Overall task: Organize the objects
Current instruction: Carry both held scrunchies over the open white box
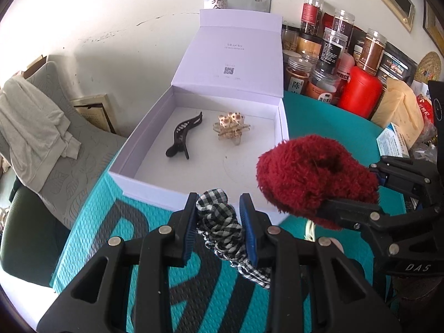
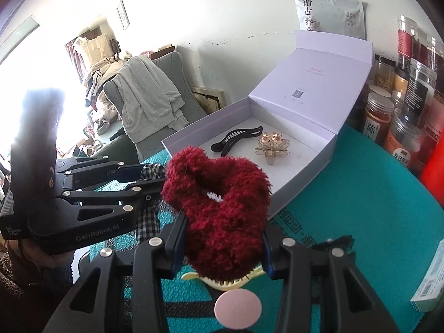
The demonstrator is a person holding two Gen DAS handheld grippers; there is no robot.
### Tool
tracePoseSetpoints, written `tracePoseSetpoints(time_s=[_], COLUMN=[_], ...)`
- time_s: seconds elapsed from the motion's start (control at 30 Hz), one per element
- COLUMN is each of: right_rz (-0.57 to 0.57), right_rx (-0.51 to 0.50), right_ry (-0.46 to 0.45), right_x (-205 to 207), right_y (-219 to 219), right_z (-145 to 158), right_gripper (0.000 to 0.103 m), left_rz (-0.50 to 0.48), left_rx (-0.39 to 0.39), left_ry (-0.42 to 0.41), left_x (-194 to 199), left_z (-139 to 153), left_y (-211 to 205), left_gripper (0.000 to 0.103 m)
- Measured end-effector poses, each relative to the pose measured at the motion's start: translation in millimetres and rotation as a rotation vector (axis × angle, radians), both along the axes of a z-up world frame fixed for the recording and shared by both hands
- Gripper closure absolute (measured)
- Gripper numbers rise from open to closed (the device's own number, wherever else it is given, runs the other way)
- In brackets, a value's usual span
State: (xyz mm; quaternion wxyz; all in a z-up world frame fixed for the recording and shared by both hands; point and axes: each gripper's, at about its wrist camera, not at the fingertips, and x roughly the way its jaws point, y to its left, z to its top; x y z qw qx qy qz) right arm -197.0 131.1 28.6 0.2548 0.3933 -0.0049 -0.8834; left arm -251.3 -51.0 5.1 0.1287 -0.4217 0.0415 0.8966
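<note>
My left gripper (image 1: 219,222) is shut on a black-and-white checked scrunchie (image 1: 222,222), held just short of the near wall of an open lilac box (image 1: 155,177). To its right, my right gripper (image 2: 222,238) is shut on a fluffy dark red scrunchie (image 2: 222,205), which also shows in the left wrist view (image 1: 313,177). Inside the box lie a black hair clip (image 1: 183,138) and a gold flower claw clip (image 1: 231,127). The box lid (image 1: 233,55) stands up against the wall. Under the red scrunchie, a cream comb clip (image 2: 222,281) and a round pink disc (image 2: 238,308) lie on the teal mat (image 2: 360,194).
Jars and tins (image 1: 333,63) crowd the back right beside the box, with a red canister (image 1: 360,91). A small carton (image 2: 430,277) lies at the mat's right edge. A grey chair with a draped cloth (image 1: 36,127) stands left of the table.
</note>
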Motion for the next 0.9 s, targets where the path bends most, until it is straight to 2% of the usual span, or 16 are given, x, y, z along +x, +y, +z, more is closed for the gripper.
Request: tracePoseSetpoints(time_s=[0.33, 0.43, 0.63, 0.8, 0.9], right_rz=[-0.022, -0.029, -0.038, -0.031, -0.028], right_rx=[-0.003, -0.002, 0.008, 0.004, 0.001], right_ry=[0.034, 0.044, 0.059, 0.075, 0.085], right_x=[-33, -44, -59, -75, -85], right_y=[3, 3, 0, -3, -4], right_z=[7, 11, 22, 33, 37], right_gripper=[0.059, 0.059, 0.059, 0.059, 0.059], left_rz=[0.013, -0.007, -0.009, -0.006, 0.031], left_rx=[-0.003, 0.026, 0.005, 0.024, 0.019], left_ry=[0.012, 0.001, 0.014, 0.014, 0.044], left_x=[-46, -61, -82, -104, -116], left_z=[3, 5, 8, 18, 28], left_y=[-8, -9, -6, -9, -15], left_gripper=[0.075, 0.075, 0.075, 0.075, 0.075])
